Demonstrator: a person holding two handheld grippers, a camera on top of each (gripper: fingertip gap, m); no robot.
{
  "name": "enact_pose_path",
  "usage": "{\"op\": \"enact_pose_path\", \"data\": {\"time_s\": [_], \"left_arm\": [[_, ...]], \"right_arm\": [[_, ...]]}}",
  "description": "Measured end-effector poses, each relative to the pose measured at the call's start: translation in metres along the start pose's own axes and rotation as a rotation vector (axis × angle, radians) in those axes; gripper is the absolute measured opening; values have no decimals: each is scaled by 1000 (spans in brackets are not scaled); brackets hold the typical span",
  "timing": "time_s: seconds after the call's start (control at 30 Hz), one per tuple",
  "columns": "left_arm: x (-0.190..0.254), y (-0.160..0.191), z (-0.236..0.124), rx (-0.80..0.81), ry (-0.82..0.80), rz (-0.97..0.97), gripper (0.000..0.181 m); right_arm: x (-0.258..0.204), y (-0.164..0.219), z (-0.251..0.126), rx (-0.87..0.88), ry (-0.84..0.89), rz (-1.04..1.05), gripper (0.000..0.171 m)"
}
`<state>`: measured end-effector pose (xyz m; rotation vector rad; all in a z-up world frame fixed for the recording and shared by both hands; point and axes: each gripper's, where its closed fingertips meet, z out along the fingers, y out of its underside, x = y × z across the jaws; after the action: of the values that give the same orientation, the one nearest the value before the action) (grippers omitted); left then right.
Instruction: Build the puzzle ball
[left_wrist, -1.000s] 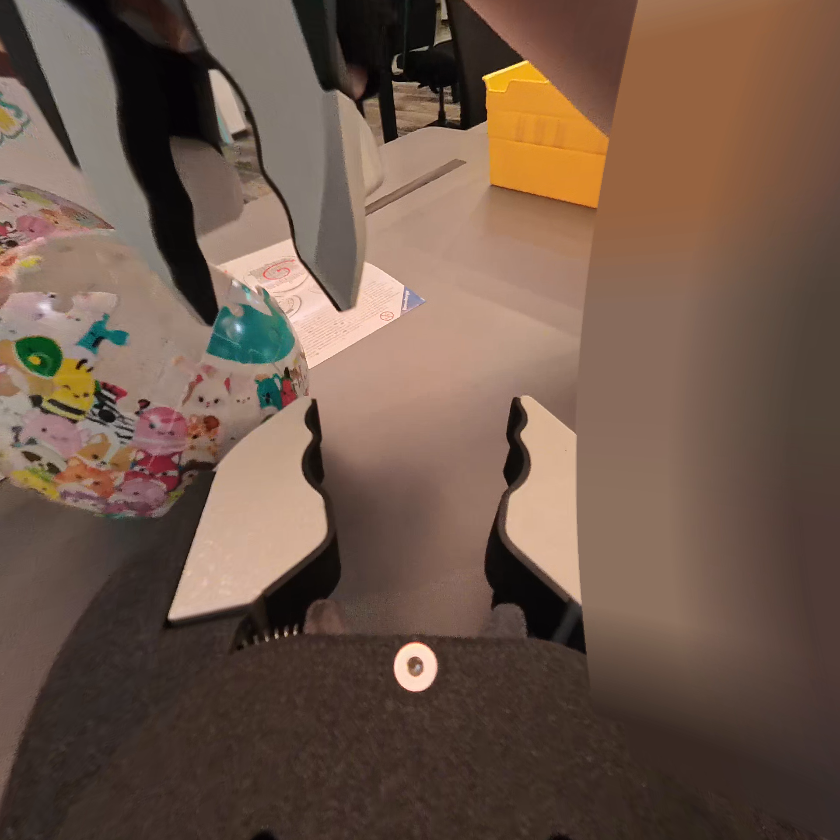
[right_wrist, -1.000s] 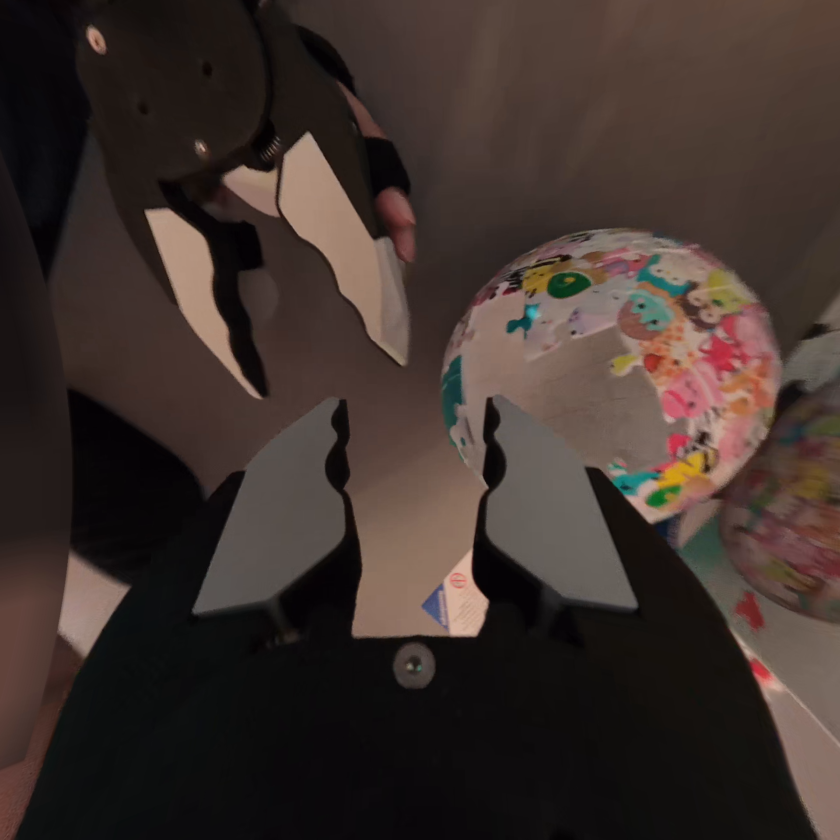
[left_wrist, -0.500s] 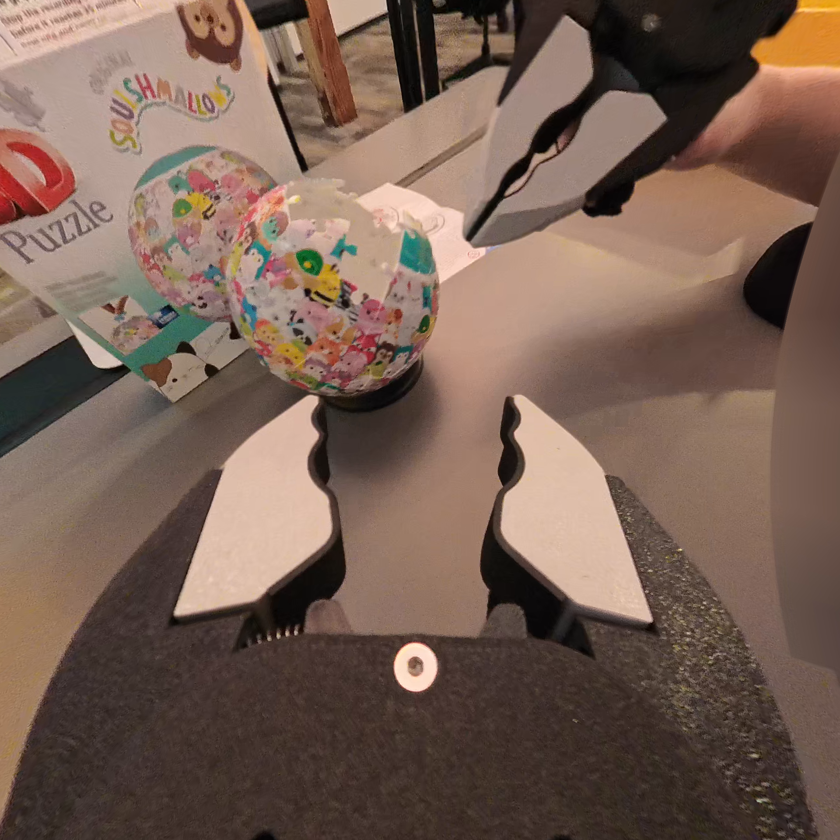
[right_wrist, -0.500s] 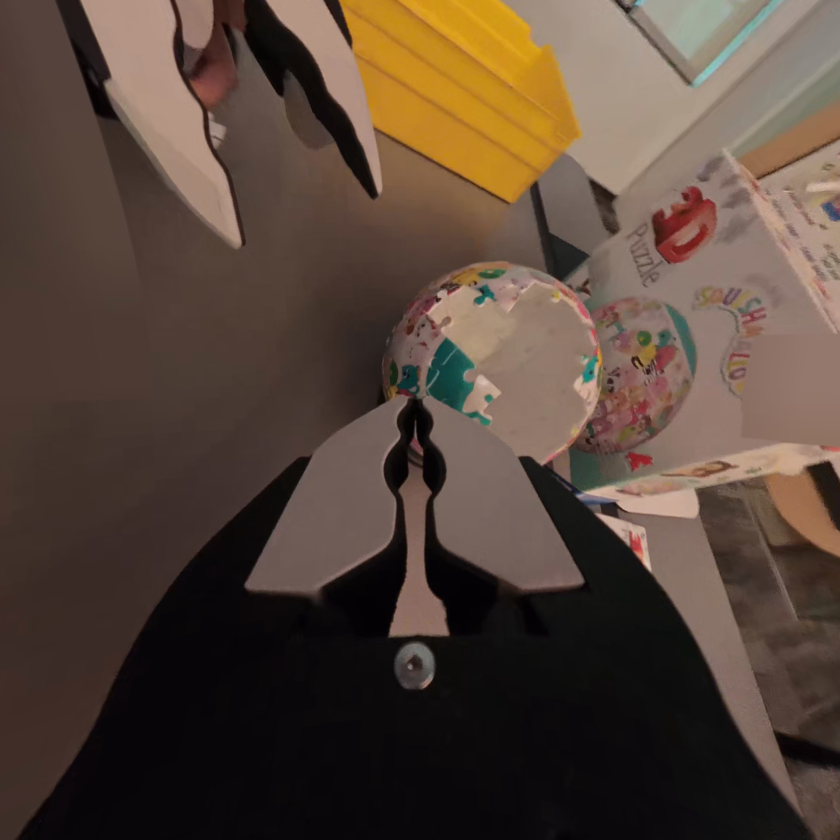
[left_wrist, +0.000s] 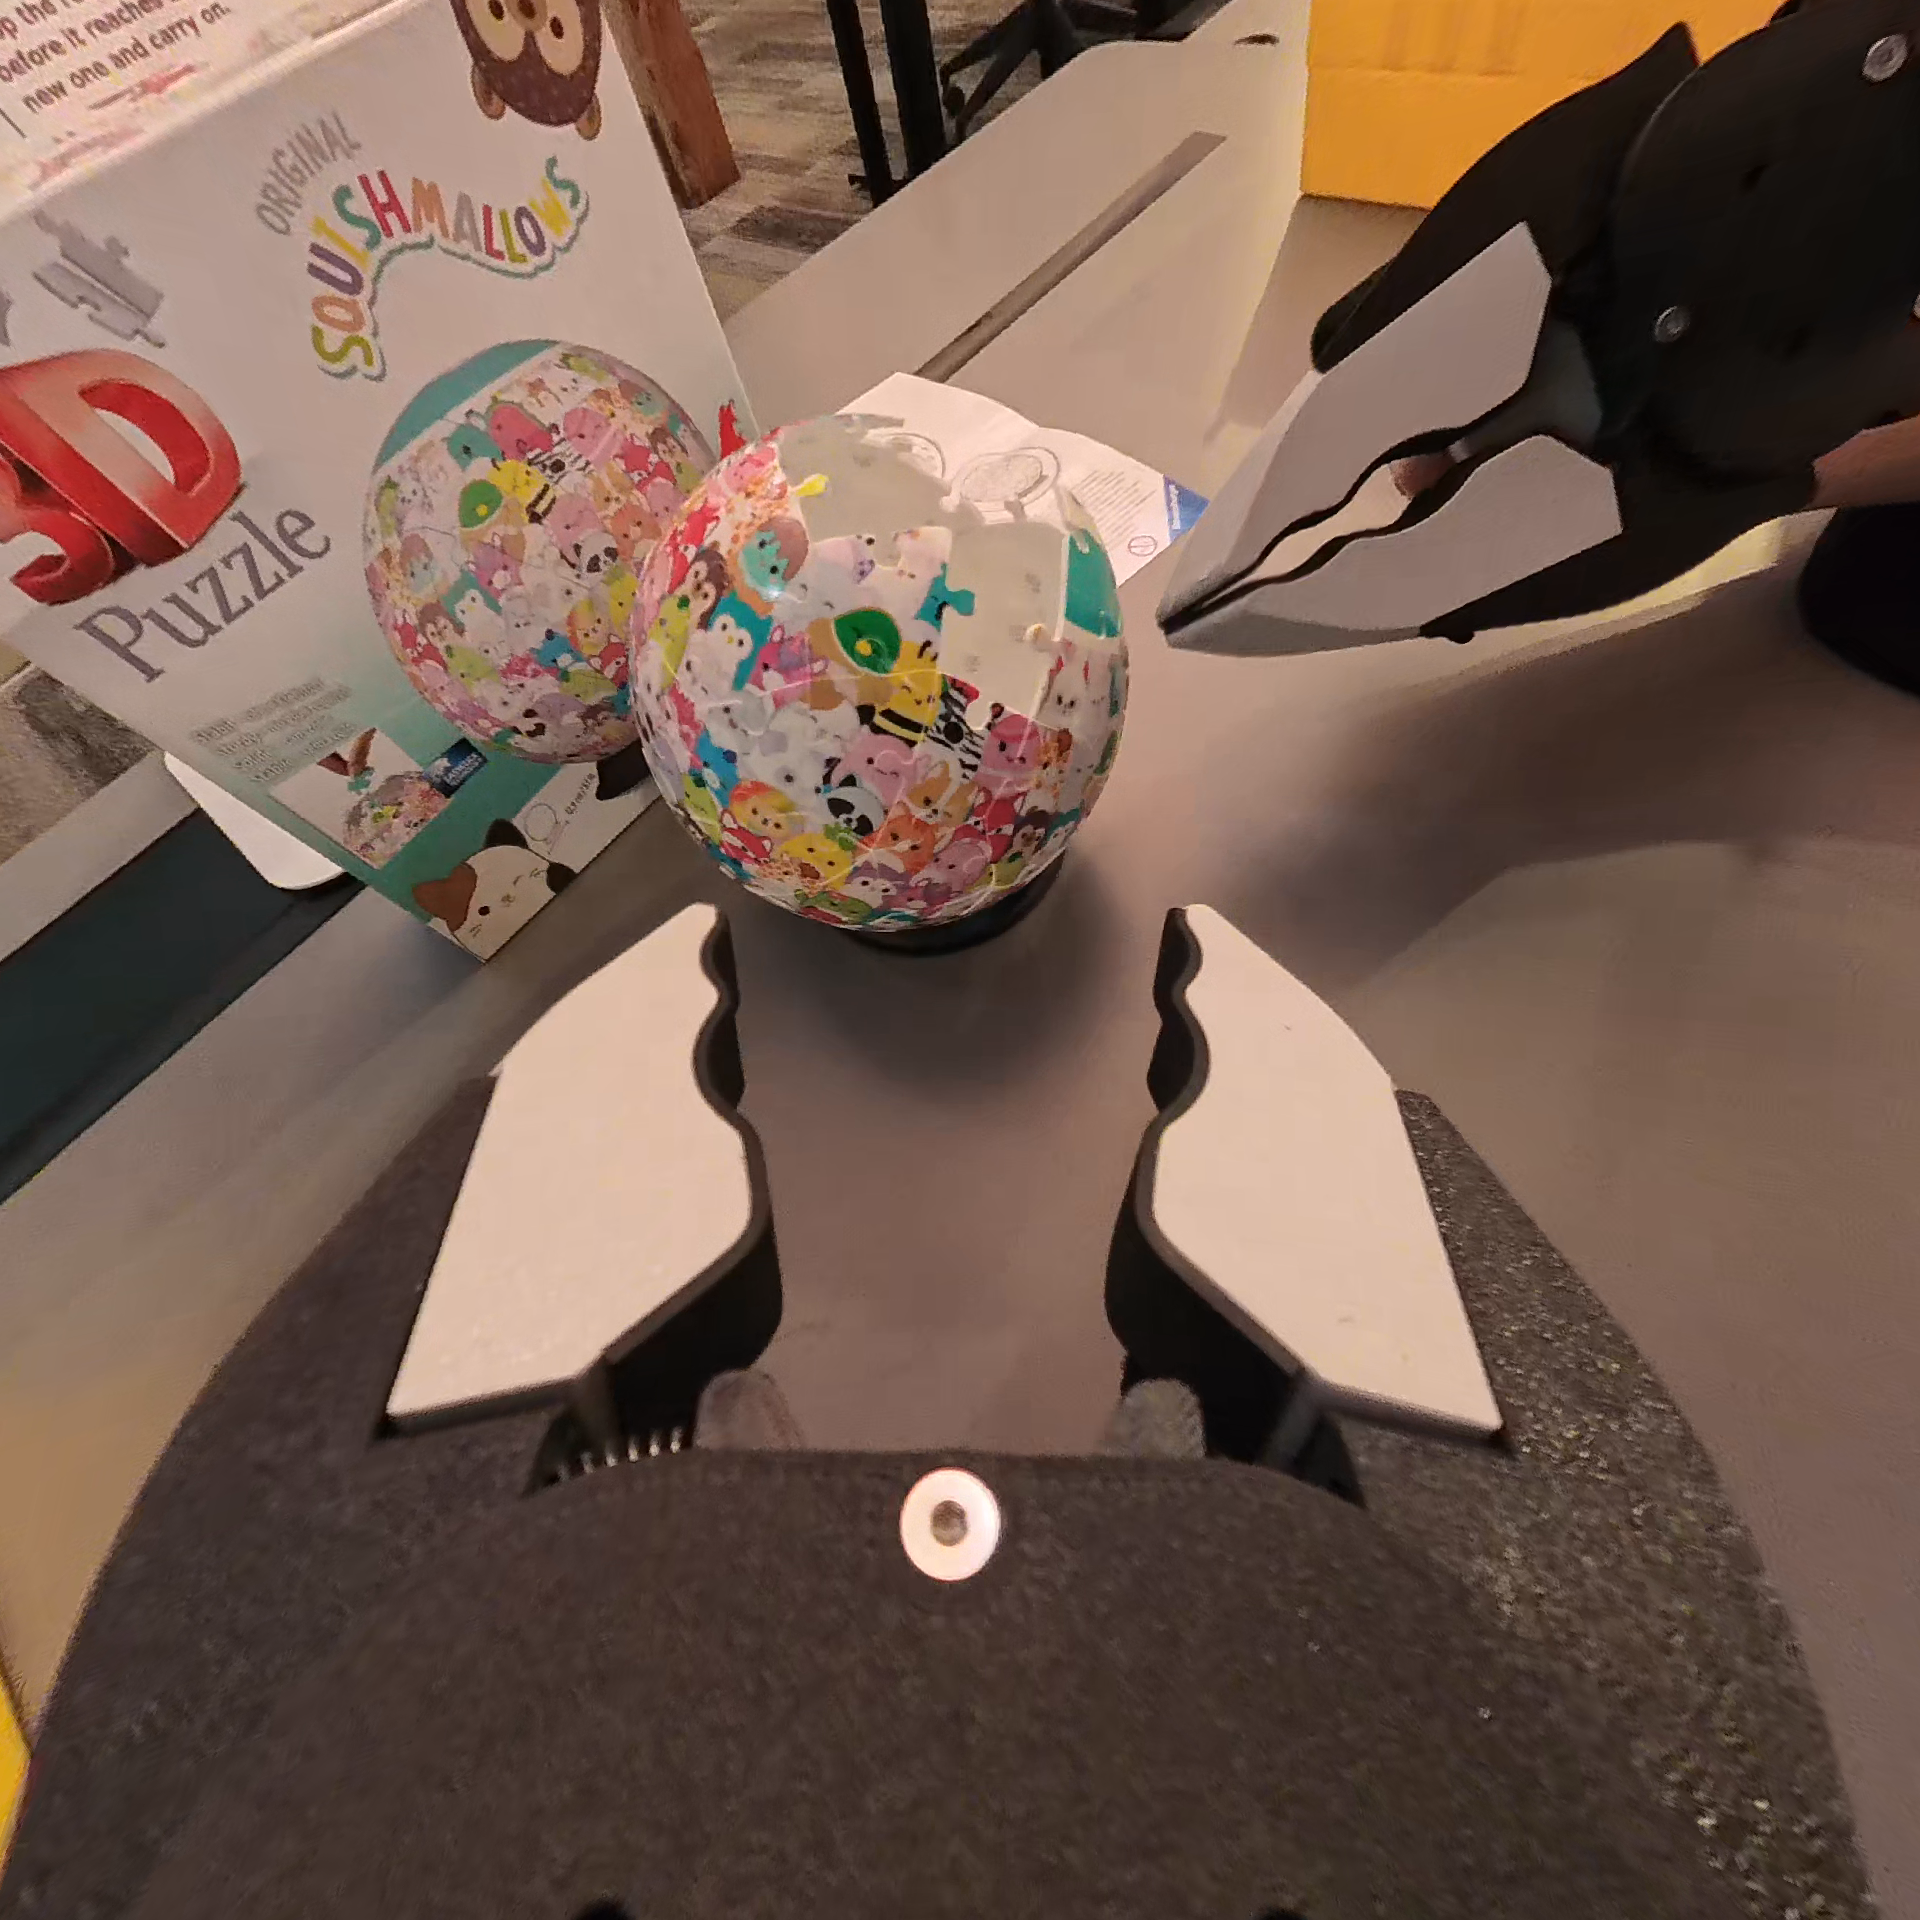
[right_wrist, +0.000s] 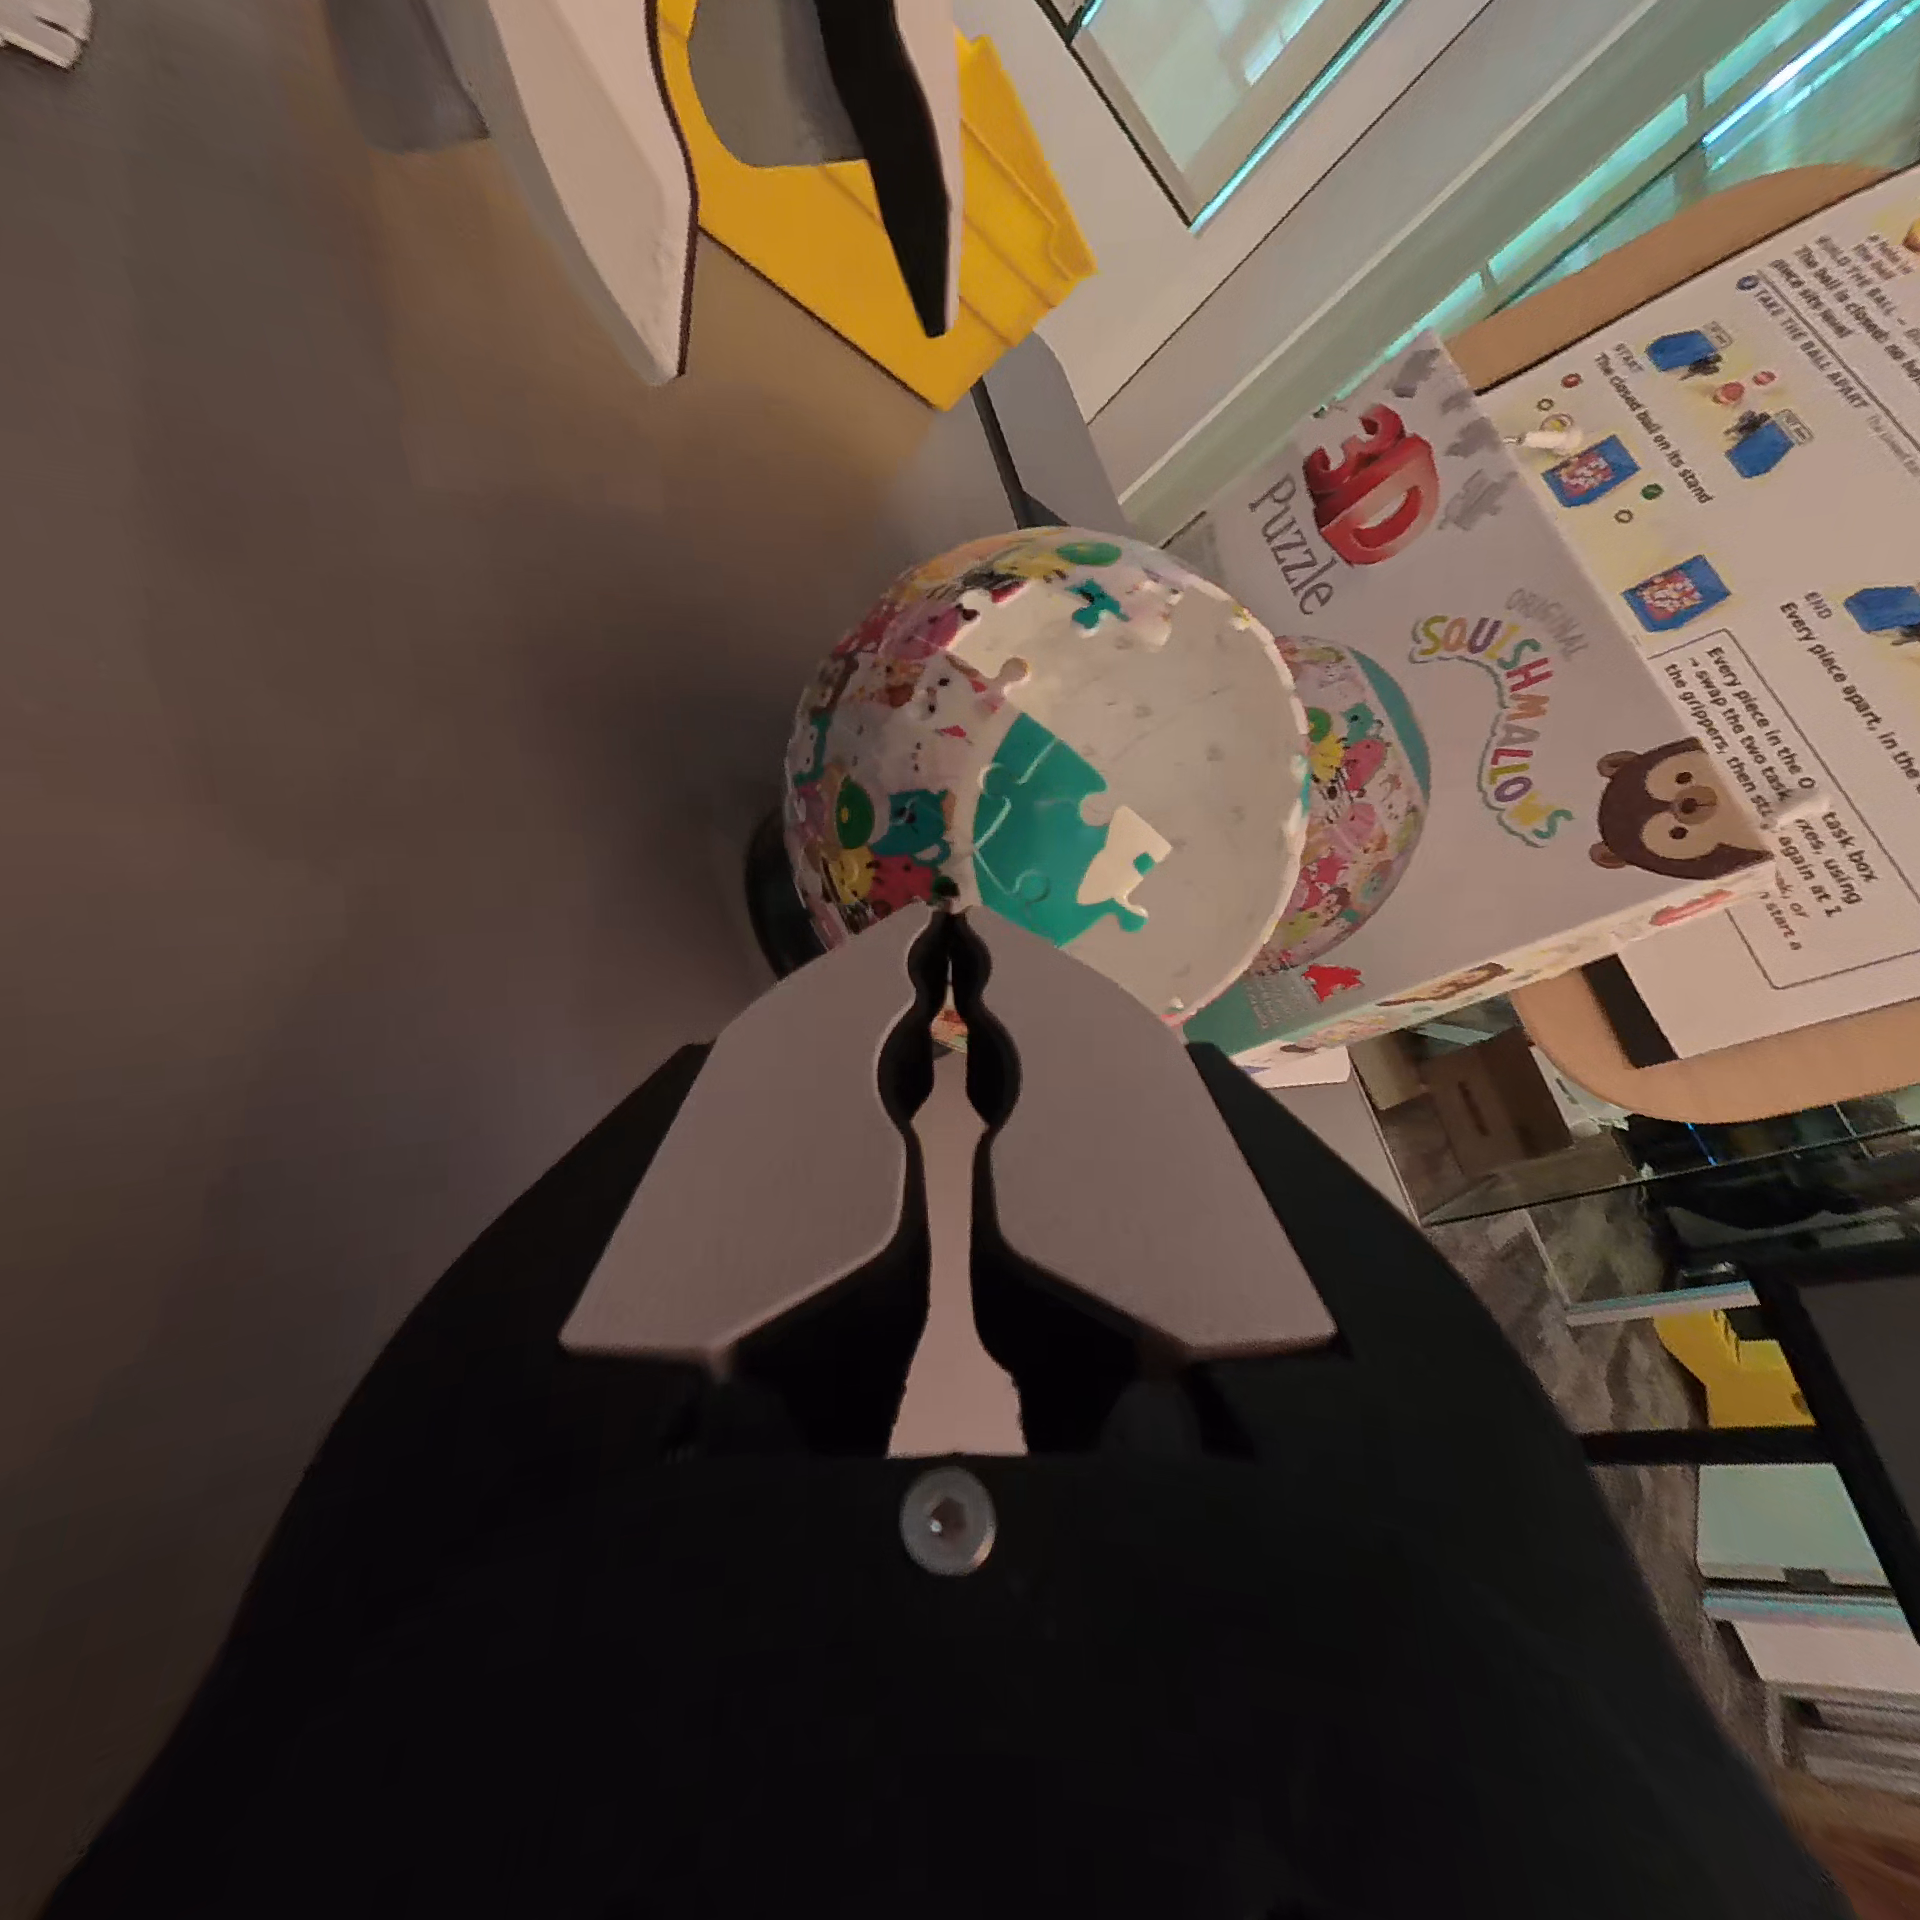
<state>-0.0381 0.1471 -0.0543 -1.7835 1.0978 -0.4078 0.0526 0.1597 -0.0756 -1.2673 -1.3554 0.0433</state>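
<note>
Hovering right gripper (right_wrist: 948, 920), jaws closed

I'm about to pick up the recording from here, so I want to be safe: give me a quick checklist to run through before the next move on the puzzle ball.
1. Puzzle ball seated on its dark stand: ok, upright on the grey table.
2. Ball complete: not ok, a large opening at the top shows the white inside.
3. Left gripper free: ok, open and empty, short of the ball.
4. Right gripper carrying a piece: cannot tell; its jaws are shut, nothing visible between the tips.
5. Right gripper clear of the ball: cannot tell from its own view; in the left wrist view it is apart.
6. Puzzle box out of the way: ok, behind the ball.
</note>
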Motion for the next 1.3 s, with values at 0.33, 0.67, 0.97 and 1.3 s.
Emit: {"op": "enact_pose_path", "data": {"time_s": [0.33, 0.67, 0.97, 1.3], "left_arm": [[9, 8, -9, 5, 4, -5, 76], [9, 16, -17, -16, -3, -9, 75], [-11, 19, -4, -65, 85, 84, 79], [-40, 26, 10, -104, 102, 73, 80]], "right_arm": [[4, -1, 6, -4, 15, 6, 1], [1, 4, 0, -36, 13, 27, 1], [12, 28, -1, -68, -17, 229, 1], [16, 5, -9, 56, -352, 34, 28]]}}
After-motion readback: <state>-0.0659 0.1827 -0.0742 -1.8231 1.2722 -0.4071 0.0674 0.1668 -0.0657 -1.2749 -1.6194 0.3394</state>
